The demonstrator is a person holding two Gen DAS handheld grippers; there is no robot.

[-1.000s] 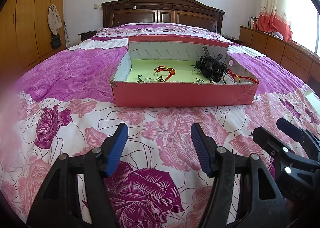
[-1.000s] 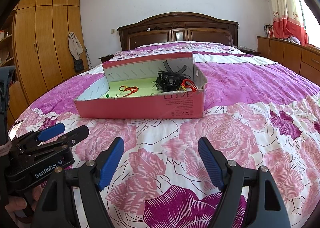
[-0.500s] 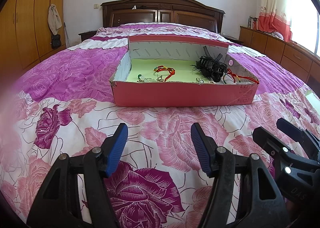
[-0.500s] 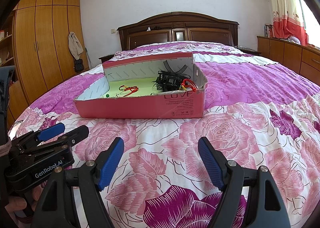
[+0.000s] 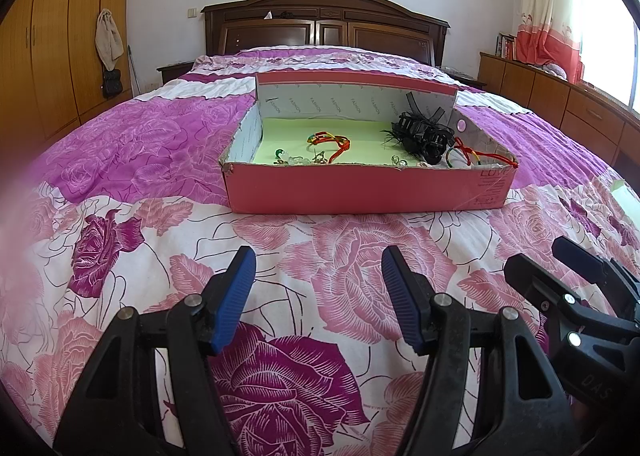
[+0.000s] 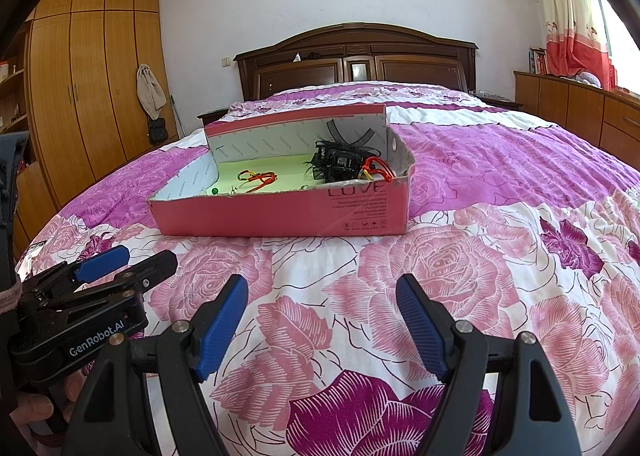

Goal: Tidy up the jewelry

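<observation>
A pink cardboard box [image 5: 360, 187] [image 6: 280, 211] with a green floor lies on the flowered bedspread ahead of both grippers. Inside it I see a red and yellow cord bracelet [image 5: 330, 140] [image 6: 258, 177], small clear and green earrings [image 5: 292, 157], a black feathered hair piece [image 5: 422, 133] [image 6: 340, 161] and another red cord bracelet [image 5: 472, 155] [image 6: 376, 169] at the right end. My left gripper [image 5: 318, 268] hovers open over the bedspread, nothing between its blue pads. My right gripper [image 6: 322, 292] is likewise open and empty, well short of the box.
The bed [image 6: 460, 264] fills the foreground, with a dark wooden headboard [image 5: 324, 25] behind the box. Wooden wardrobes [image 6: 92, 95] stand at left, a low wooden cabinet [image 5: 560, 95] under a curtained window at right. A hand [image 6: 36, 412] holds the left gripper at the lower left.
</observation>
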